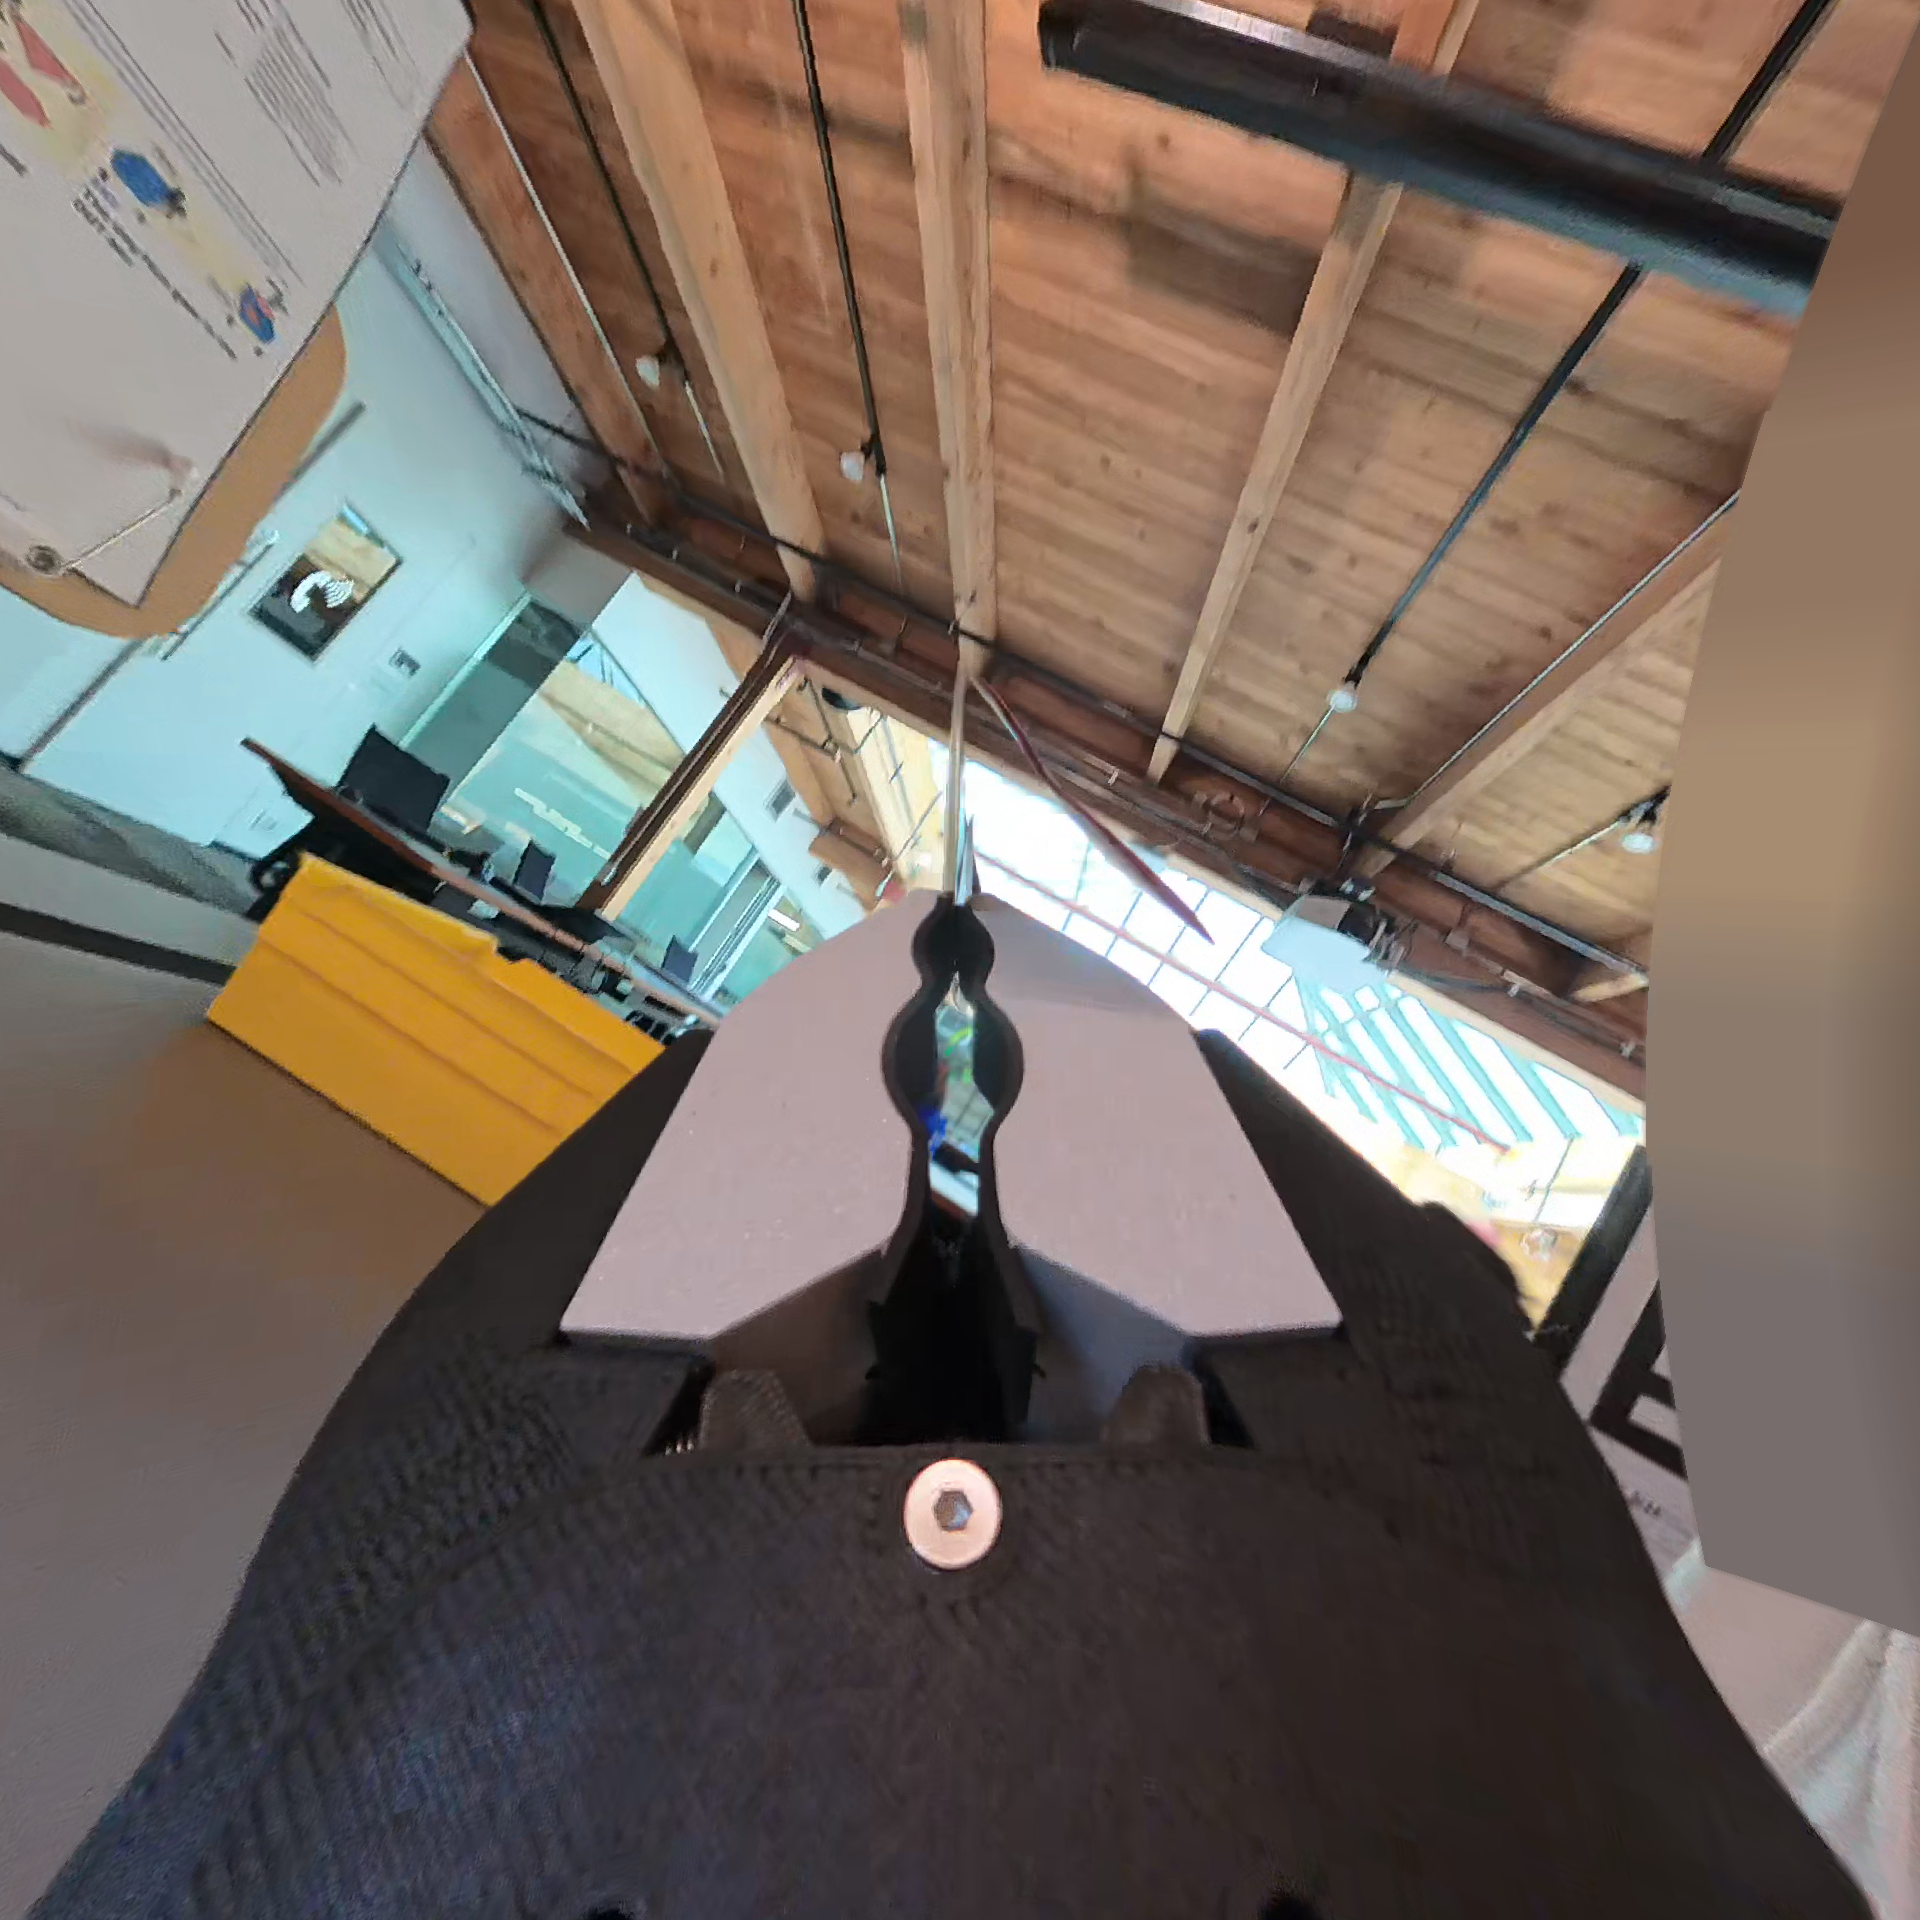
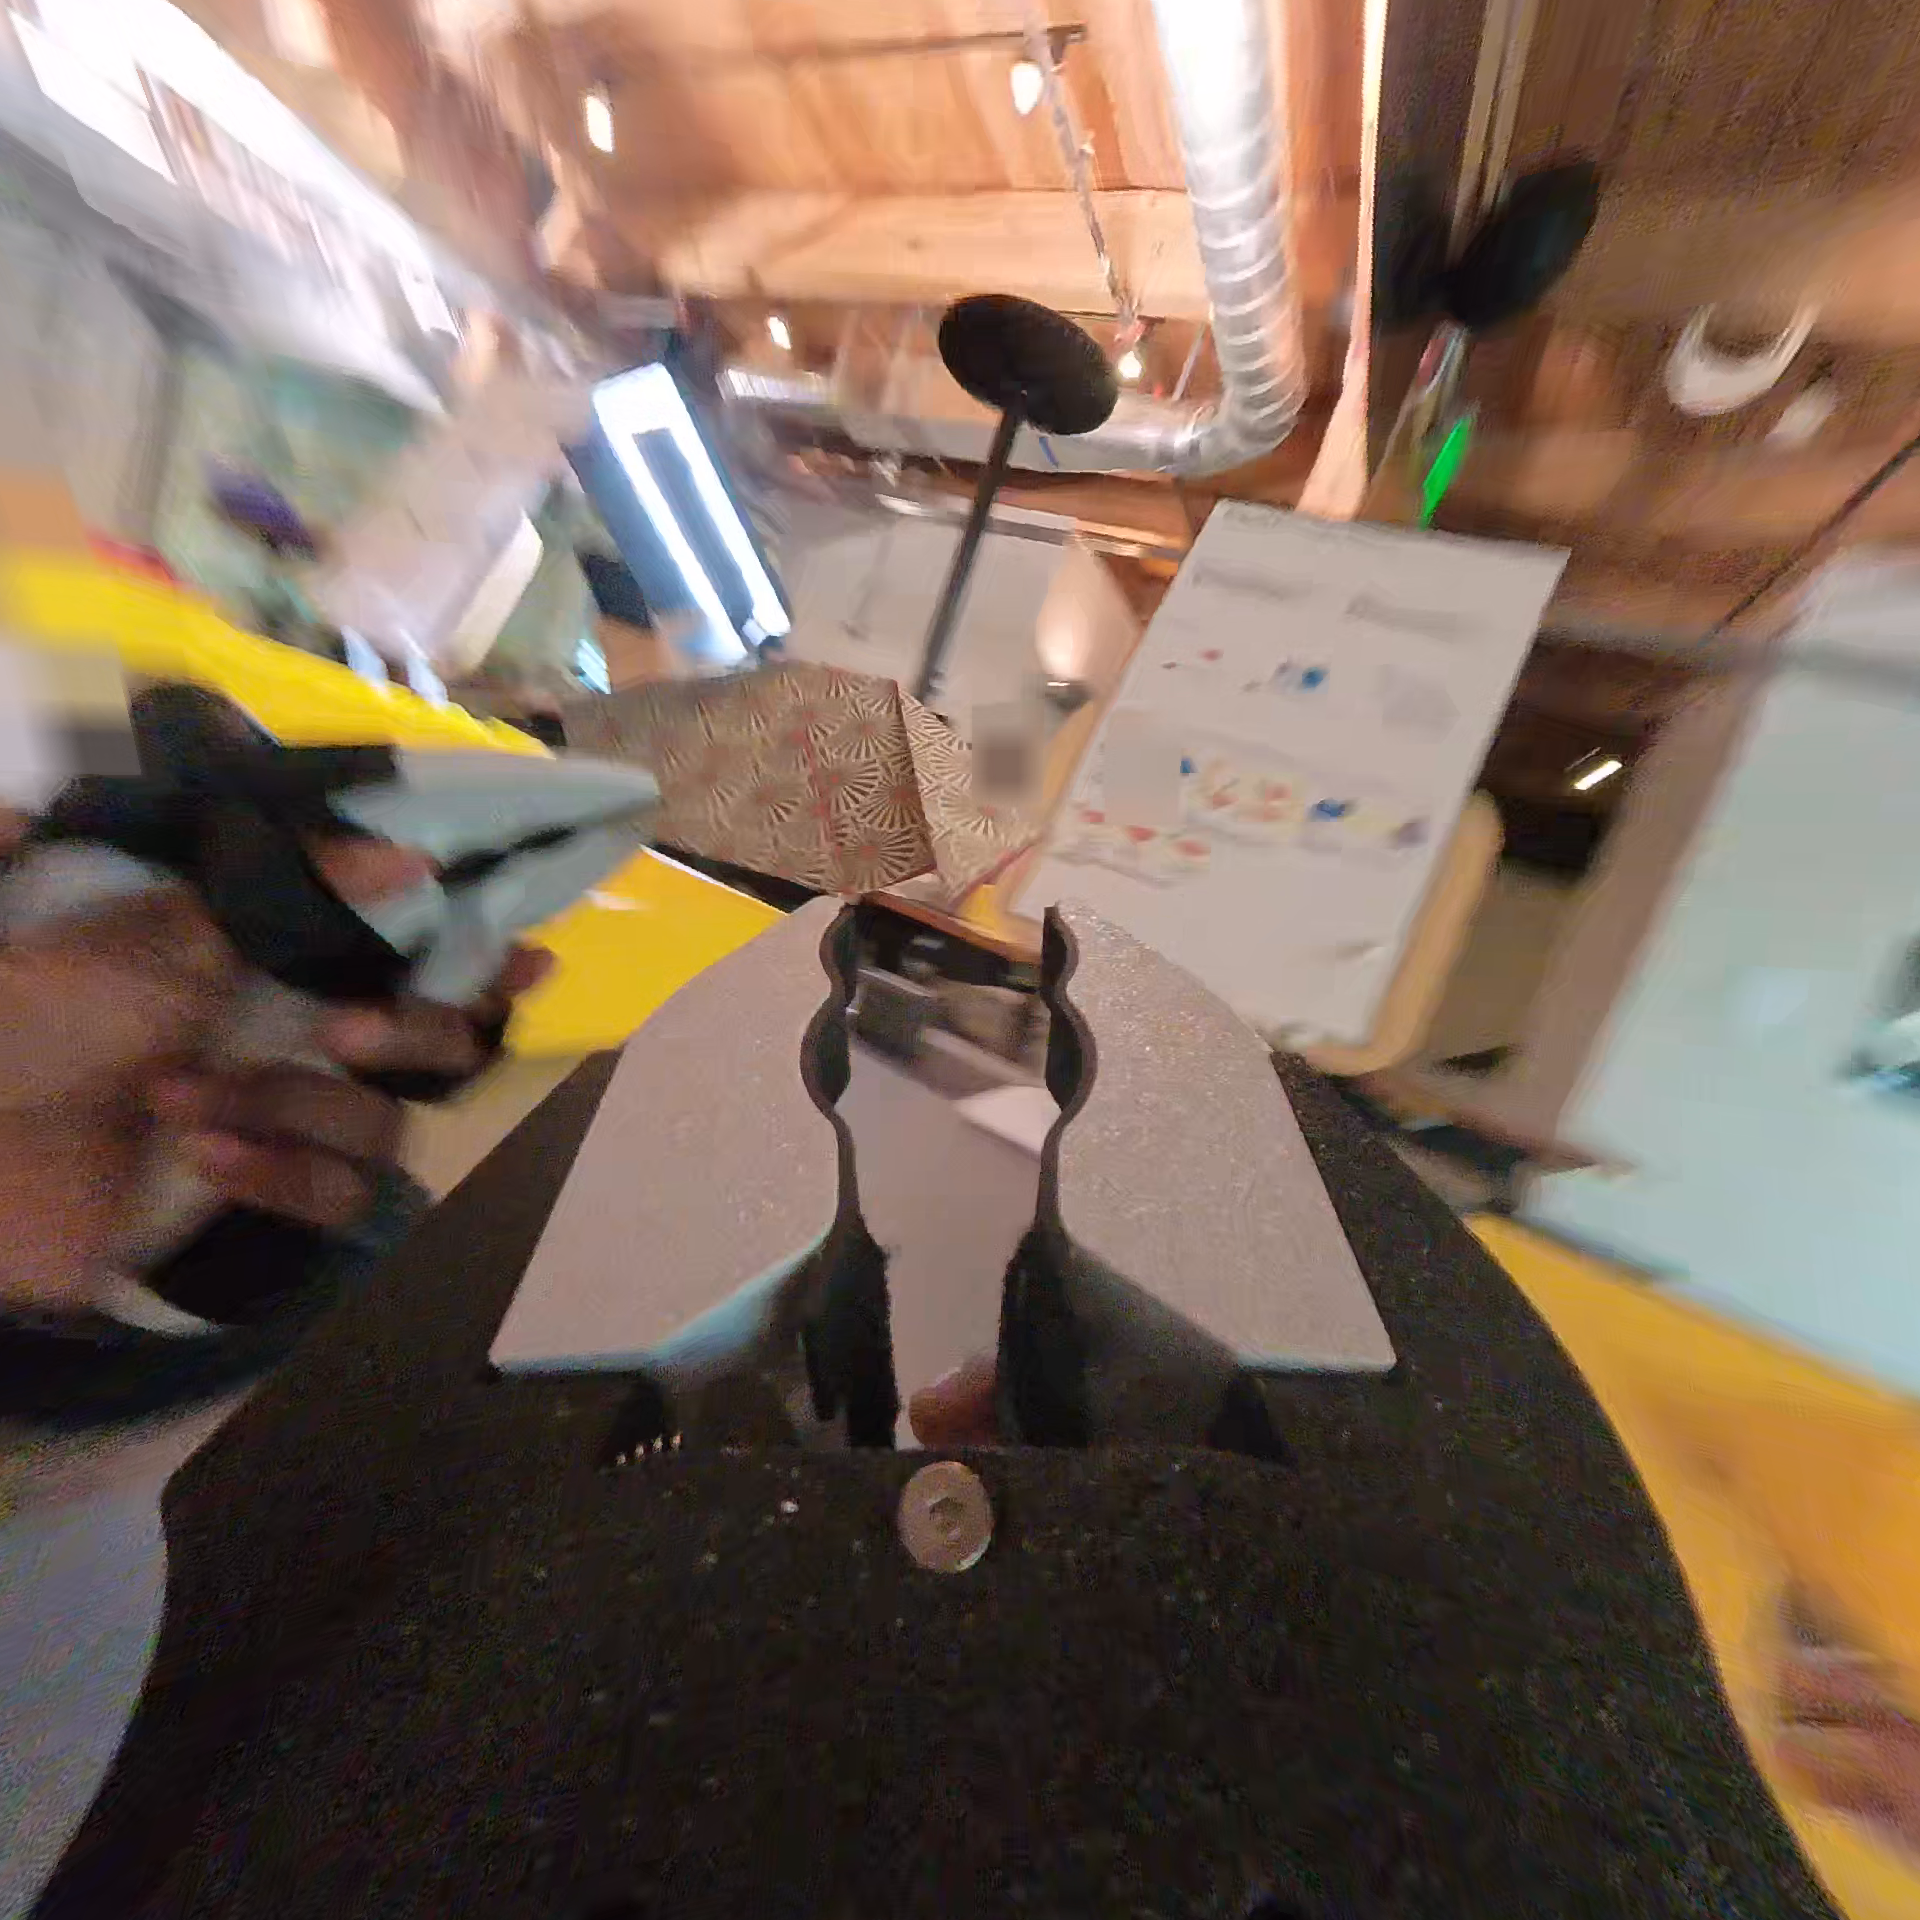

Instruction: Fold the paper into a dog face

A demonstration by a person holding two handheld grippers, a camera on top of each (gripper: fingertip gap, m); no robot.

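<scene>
Between the clenched left gripper [image 1: 958, 914] the paper [image 2: 790, 779] shows edge-on; only the spread-jawed right gripper [image 2: 948, 920] sees its pattern.

Folded paper [image 2: 800, 779] held aloft between left gripper [image 2: 649, 795], at its left, and right gripper [image 2: 945, 925] below; instruction board [image 2: 1299, 769] behind, to the right.

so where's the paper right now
The patterned paper is up in the air, pinched at its left end by the left gripper, just above the open right gripper; the left wrist view shows it edge-on.
</scene>
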